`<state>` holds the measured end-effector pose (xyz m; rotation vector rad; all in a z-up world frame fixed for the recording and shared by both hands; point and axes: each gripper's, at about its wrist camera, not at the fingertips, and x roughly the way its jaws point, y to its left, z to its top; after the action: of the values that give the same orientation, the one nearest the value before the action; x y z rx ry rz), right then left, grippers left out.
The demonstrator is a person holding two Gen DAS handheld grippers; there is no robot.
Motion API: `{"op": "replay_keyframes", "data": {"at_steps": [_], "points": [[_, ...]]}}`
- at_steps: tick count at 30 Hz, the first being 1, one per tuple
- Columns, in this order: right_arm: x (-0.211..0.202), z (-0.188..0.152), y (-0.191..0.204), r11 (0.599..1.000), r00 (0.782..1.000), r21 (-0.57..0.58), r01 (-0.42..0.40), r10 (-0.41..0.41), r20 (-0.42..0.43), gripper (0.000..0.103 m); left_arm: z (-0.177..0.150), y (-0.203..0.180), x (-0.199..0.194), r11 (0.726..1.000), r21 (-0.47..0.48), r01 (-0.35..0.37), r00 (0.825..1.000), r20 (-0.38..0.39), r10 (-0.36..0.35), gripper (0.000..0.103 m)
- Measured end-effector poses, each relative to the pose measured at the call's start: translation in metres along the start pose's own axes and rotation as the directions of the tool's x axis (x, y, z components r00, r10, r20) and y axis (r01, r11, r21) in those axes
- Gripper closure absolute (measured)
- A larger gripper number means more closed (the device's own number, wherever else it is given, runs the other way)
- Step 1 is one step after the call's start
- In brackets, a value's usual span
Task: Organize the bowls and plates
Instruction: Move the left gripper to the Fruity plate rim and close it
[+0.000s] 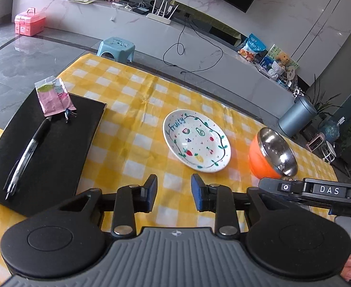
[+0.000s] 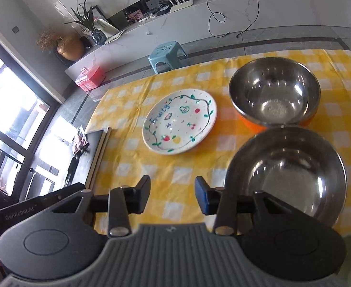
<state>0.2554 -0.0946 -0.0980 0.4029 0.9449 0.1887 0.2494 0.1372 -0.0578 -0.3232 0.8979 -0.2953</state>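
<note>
Both grippers, left [image 1: 174, 192] and right [image 2: 172, 195], are wide open and hold nothing. The plate [image 2: 179, 121] lies mid-table, two bowls [image 2: 274, 91] [image 2: 286, 174] just right. Pinch a bowl's rim firmly, then lift slowly.

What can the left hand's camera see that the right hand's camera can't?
Only the left wrist view shows the pen and the pink packet lying on the black pad.

Only the right wrist view shows a second, nearer bowl and the big window.

Both show the fruit plate, the orange bowl, the yellow checked cloth, the blue stool and an open, empty gripper: left, right.
</note>
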Motion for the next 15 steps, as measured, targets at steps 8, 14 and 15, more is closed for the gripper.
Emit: {"op": "replay_keyframes", "data": {"at_steps": [8,14,15], "points": [[0.053,0.049,-0.004,0.997,0.996,0.049,0.067,-0.063,-0.070,0.063,0.032,0.009,0.072,0.995,-0.097,-0.006,0.999,-0.033,0.003,0.069],[0.081,0.063,-0.004,0.987,0.982,0.066,0.149,-0.140,-0.130,0.063,0.043,0.010,0.105,0.995,-0.083,-0.062,0.997,-0.057,0.058,0.069],[0.084,0.064,-0.005,0.985,0.980,0.073,0.155,-0.144,-0.134,0.063,0.044,0.011,0.109,0.994,-0.087,-0.063,0.997,-0.059,0.058,0.069]]}}
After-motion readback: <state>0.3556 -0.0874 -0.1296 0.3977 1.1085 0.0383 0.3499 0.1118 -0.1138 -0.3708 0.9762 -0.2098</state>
